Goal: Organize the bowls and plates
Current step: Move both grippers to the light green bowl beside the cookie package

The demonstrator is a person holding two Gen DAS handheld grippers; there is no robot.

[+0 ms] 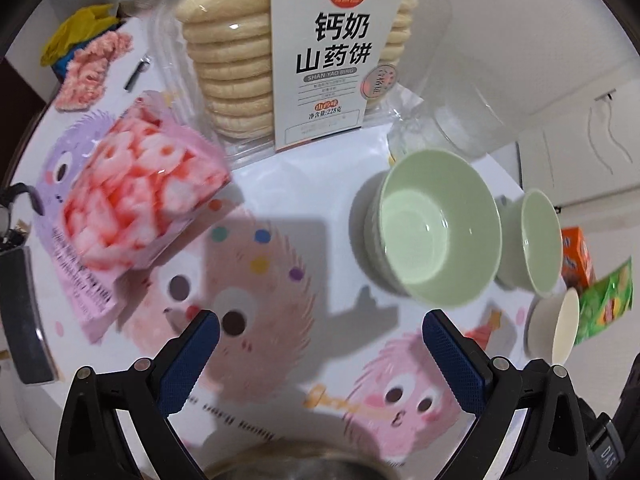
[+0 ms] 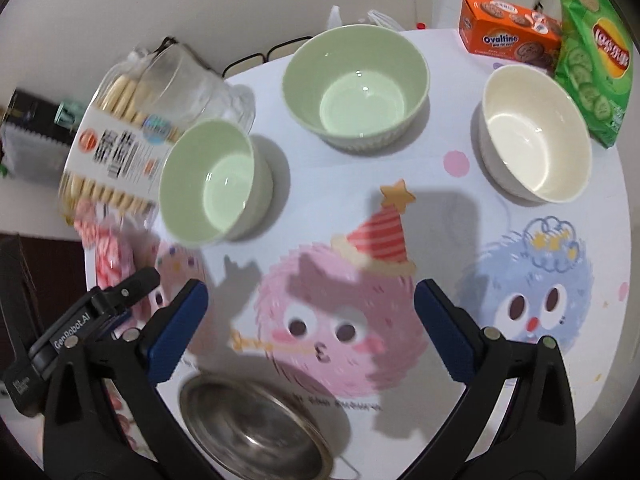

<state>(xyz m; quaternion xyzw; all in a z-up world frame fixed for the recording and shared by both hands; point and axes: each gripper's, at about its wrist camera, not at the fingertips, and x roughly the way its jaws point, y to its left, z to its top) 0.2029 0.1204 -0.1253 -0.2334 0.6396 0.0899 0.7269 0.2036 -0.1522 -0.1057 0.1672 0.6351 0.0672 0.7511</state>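
Two pale green bowls and one cream bowl stand on the round cartoon tablecloth. In the right wrist view the near green bowl [image 2: 214,182] is at left, the far green bowl [image 2: 356,84] at centre back, the cream bowl [image 2: 534,134] at right. A steel bowl [image 2: 252,428] sits at the near edge between the right gripper's fingers. In the left wrist view the same bowls show as a green bowl [image 1: 436,226], a second green bowl [image 1: 536,242] and the cream bowl [image 1: 558,326]. My left gripper [image 1: 320,336] and right gripper [image 2: 310,308] are both open and empty above the cloth.
A box of round biscuits [image 1: 296,52] and a pink snack bag [image 1: 132,192] lie at the left. A clear glass jar [image 2: 180,80] lies by the biscuits. An orange Ovaltine box [image 2: 508,32] and a green crisp bag [image 2: 592,52] stand at the back right.
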